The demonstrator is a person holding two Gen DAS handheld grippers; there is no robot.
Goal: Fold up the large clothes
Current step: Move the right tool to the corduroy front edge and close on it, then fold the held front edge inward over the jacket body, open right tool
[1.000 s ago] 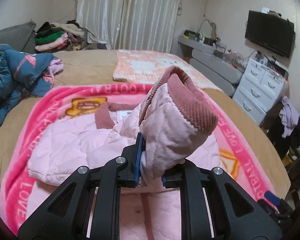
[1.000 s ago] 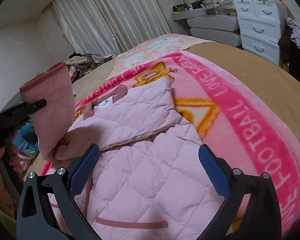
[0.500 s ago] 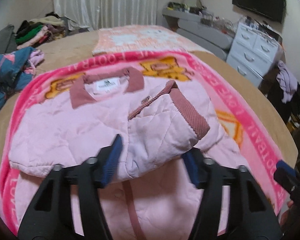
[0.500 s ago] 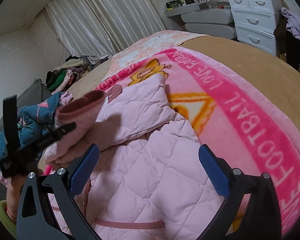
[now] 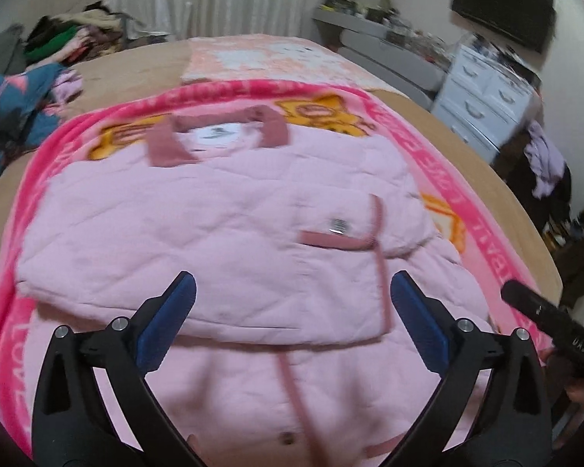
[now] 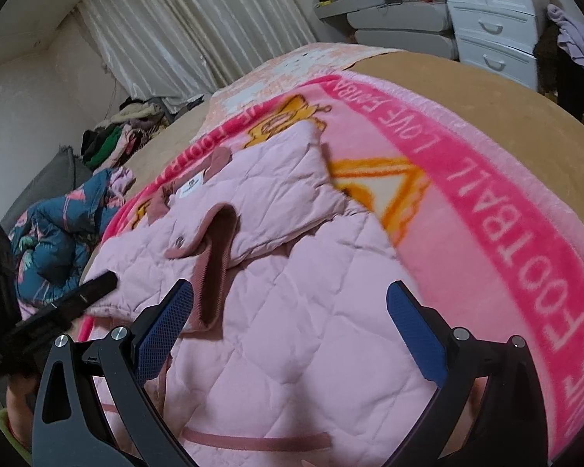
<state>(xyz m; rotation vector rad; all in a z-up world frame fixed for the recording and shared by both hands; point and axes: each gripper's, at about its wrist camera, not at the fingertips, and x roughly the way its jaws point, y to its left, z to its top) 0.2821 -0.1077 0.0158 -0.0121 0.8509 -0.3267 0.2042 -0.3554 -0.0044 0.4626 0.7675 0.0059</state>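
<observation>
The pink quilted jacket [image 5: 222, 233] lies spread on the pink blanket [image 6: 506, 233] on the bed, both sleeves folded across its chest. It looks soft, puffy and light, likely to slump; the corduroy cuff [image 6: 214, 264] or hem seems the firmest hold. The left gripper [image 5: 292, 311] is opening, nothing between its jaws; the right gripper [image 6: 290, 323] gapes empty. The blanket reads "LOVE FOOTBALL"; the collar label is illegible.

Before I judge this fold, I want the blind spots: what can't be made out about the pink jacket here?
- Pink jacket hem: cut off by the bottom edge in both wrist views, partly behind the gripper frames.
- Collar label: blurred in the left wrist view, too small in the right.
- Sleeves folded under: hidden by the top layer.
- Left gripper, jaws opening, nothing between them.
</observation>
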